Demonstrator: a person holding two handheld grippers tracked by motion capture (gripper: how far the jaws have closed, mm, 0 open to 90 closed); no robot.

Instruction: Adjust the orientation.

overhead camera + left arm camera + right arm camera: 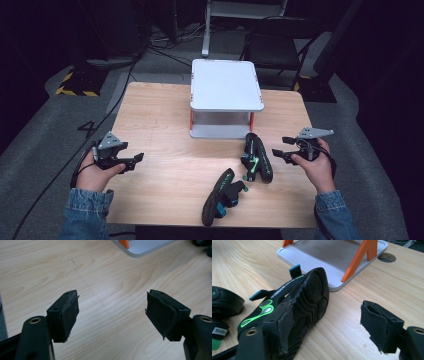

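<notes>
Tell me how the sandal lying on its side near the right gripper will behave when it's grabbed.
The sandal rests on its edge with its ridged sole facing out, so a nudge would likely tip it flat. The rubbery tread should grip, not slip. Its loose straps will probably flop; it looks light.

We are holding the left hand-held gripper (135, 159) low at our left, jaws standing wide apart and pointing inward; we are holding the right hand-held gripper (280, 147) at our right, jaws likewise parted, both denim-sleeved forearms reaching forward
</notes>
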